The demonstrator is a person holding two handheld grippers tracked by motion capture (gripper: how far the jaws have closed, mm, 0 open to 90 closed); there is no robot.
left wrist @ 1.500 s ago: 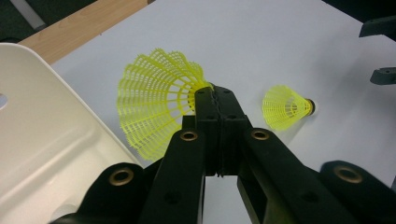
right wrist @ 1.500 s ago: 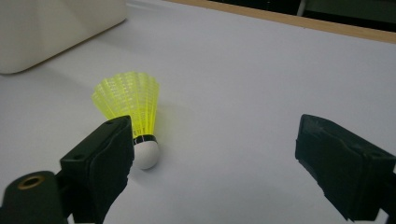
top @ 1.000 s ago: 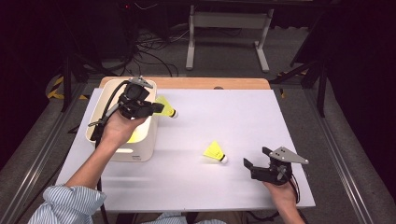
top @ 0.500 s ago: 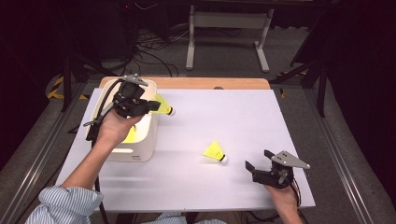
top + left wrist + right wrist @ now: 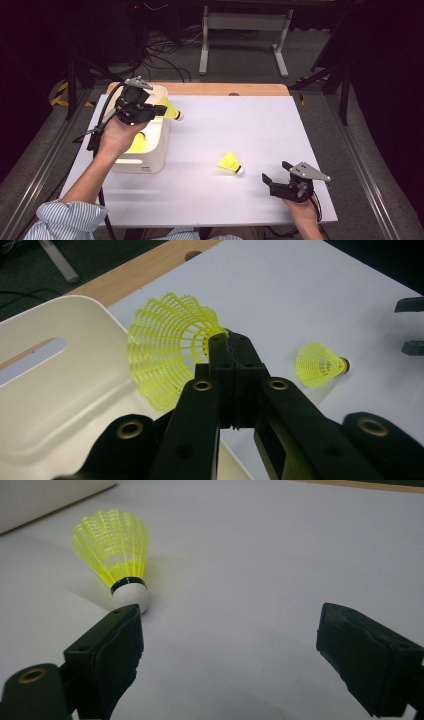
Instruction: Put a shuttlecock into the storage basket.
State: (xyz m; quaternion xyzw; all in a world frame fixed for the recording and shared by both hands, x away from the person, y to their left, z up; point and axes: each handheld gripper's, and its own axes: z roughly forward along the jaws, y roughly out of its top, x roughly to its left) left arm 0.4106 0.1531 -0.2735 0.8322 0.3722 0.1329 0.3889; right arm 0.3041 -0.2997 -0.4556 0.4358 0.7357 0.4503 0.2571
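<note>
The left gripper (image 5: 150,111) and right gripper (image 5: 280,181) are black, with round brass rivets, grey three-cornered top plates and black cables; the sleeve (image 5: 65,220) has blue and white stripes

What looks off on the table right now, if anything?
Nothing stands out. One shuttlecock lies on its side on the table, undamaged; the left gripper holds another shuttlecock over the bin.

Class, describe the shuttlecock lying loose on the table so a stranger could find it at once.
Start at the white table, then look toward the right tongs. Just ahead of them lies a yellow shuttlecock on its side, touched by nothing, unlike the one pinched in the left tongs beside the cream bin.
</note>
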